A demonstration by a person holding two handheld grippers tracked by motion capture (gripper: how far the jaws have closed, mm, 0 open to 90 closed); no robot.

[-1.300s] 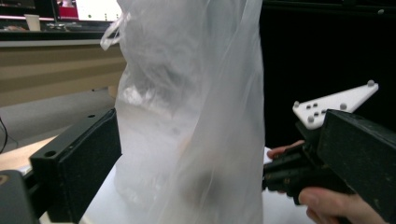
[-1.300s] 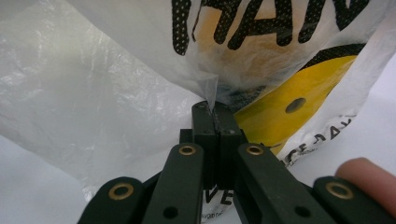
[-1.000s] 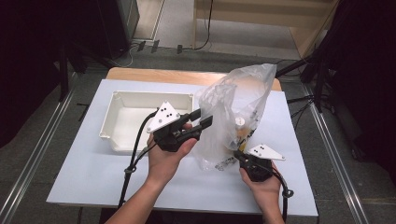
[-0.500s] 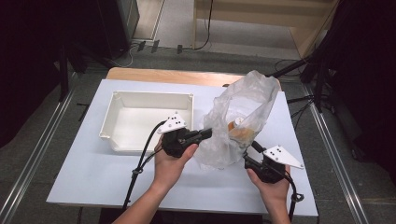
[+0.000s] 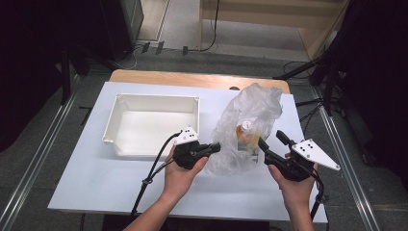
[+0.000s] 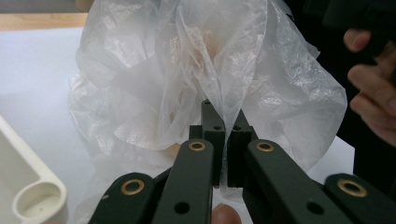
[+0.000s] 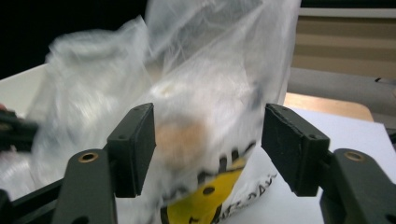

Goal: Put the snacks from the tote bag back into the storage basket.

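surface: white table top [image 5: 96, 187] over a wooden board, grey floor and dark stands beyond the far edge.
tray: white rectangular tray [image 5: 120, 109] on the left half of the table, open side up.
bag: crumpled clear plastic bag [image 5: 250, 108] standing right of the tray, apart from it; an orange item with a pale cap shows through the film, and yellow and black print shows low on the bag in the right gripper view.
left gripper: left gripper [image 5: 215, 147] held in the left hand [image 5: 180, 175], near the tray's near right corner; jaws nearly together, pinching a fold of bag film at the bag's near left side.
right gripper: right gripper [image 5: 272, 140] held in the right hand [image 5: 294, 185], just near and right of the bag; jaws spread wide, bag between them in its own view, contact cannot be told.
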